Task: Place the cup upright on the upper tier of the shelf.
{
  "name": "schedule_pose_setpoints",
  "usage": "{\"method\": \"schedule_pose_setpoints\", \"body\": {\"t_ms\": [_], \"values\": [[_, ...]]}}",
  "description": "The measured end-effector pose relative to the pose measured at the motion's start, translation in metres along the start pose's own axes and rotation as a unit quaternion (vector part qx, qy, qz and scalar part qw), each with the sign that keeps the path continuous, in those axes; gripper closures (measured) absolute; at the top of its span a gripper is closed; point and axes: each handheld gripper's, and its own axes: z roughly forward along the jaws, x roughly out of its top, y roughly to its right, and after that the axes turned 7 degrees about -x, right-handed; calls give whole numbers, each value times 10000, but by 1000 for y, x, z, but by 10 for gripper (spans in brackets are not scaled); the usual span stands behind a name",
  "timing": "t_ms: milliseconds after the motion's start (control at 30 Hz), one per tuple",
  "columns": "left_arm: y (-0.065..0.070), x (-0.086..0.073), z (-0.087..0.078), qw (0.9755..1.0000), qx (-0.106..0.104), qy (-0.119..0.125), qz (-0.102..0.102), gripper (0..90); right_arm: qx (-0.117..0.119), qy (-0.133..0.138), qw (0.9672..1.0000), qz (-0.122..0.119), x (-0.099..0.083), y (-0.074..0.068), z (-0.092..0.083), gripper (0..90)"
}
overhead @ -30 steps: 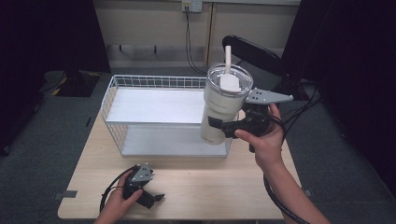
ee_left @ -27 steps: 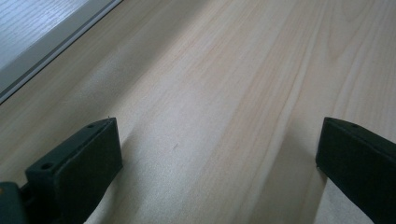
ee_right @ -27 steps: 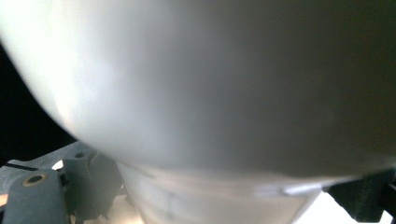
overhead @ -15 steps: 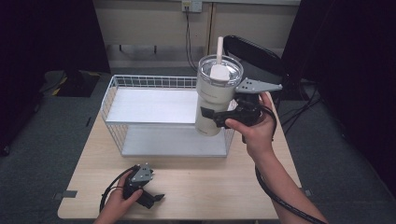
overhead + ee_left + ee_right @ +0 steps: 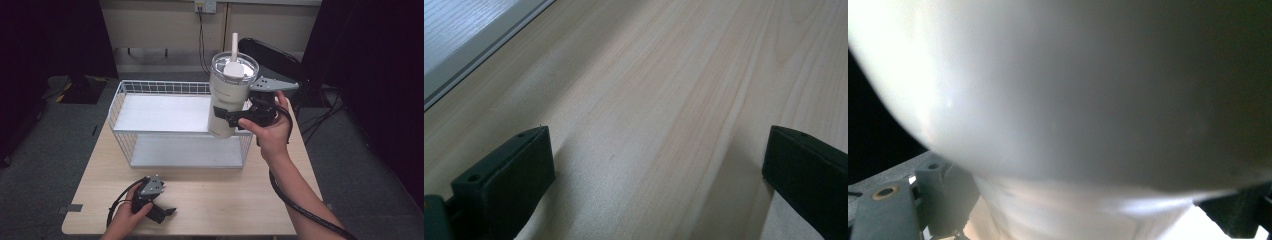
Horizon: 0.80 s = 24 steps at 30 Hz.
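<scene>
Two grippers: left gripper (image 5: pixel 159 212) rests on table (image 5: pixel 225 200) w/ jaws apart, nothing in it. Right gripper (image 5: pixel 239 119) squeezes big cup (image 5: pixel 227 100) low down, over basket (image 5: pixel 131 90). Cup looks hard, smooth, prob slippy & top-heavy; grab narrow bottom part.

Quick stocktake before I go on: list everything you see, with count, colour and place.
Tumbler: one, cream with clear lid, held above the basket's right end.
Straw: one, white, standing up from the tumbler's lid.
Wire basket: one, white, on the table's far half.
Table: one, light wood, centre.
Chair: one, black, behind the table.
Left tongs: one, black, open, low at the table's near left edge.
Right tongs: one, black, shut on the tumbler.
Hands: two, one on each tongs.
</scene>
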Motion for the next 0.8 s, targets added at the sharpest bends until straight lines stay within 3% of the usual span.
{"method": "schedule_pose_setpoints", "body": {"t_ms": [800], "values": [[0, 0, 0, 10000, -4, 1, -3, 0, -196, -57, 9998, -41, 7, 13, 28, 111]]}}
